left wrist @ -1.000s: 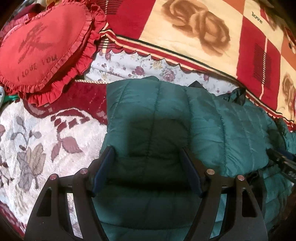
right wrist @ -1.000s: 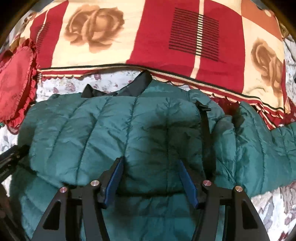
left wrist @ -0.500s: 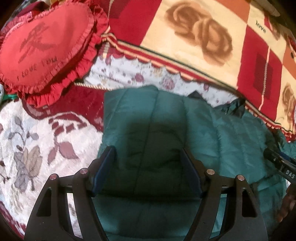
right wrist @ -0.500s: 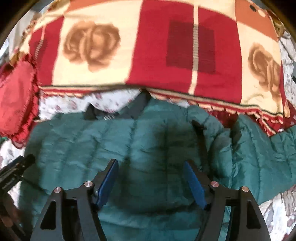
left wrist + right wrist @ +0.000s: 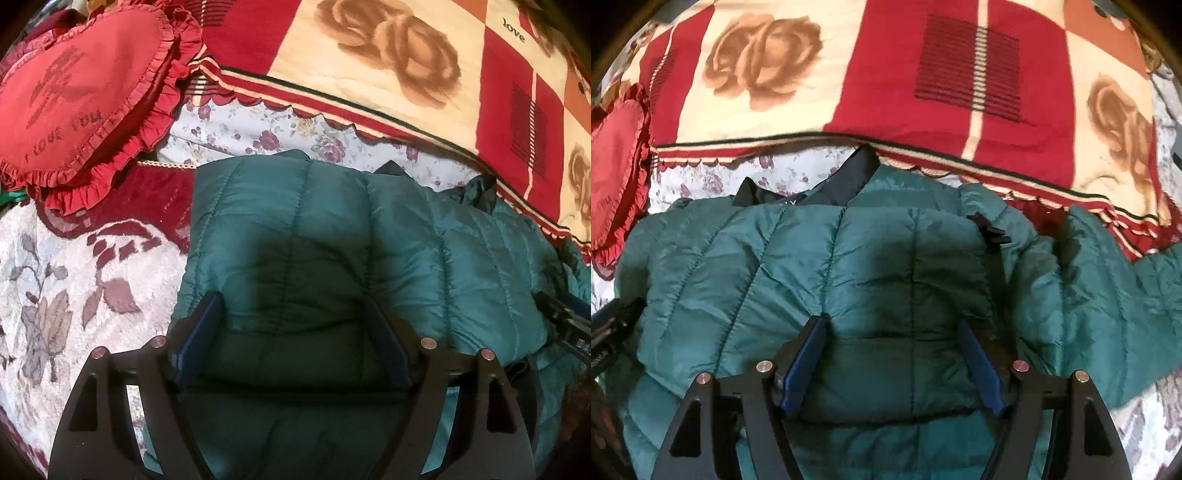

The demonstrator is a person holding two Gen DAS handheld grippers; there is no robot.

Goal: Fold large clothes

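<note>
A dark green quilted puffer jacket (image 5: 332,240) lies on the bed, its lower part folded up over the body. It fills the right wrist view (image 5: 886,266) too, with its black collar lining (image 5: 849,177) at the far edge and one sleeve (image 5: 1126,295) spread to the right. My left gripper (image 5: 291,306) is open, its blue pads just above the folded hem near the jacket's left edge. My right gripper (image 5: 892,328) is open above the folded hem near the middle. Neither holds the cloth.
A red heart-shaped ruffled cushion (image 5: 81,88) lies at the far left. A red and cream rose-pattern blanket (image 5: 886,74) lies beyond the jacket. A floral sheet (image 5: 266,133) and a cream-and-maroon bedspread (image 5: 74,280) lie under and beside it. The other gripper shows at the right edge (image 5: 565,317).
Both grippers drew back and lifted slightly half a second ago, then came back close over the folded jacket. Both stay open. The jacket has not visibly shifted.
</note>
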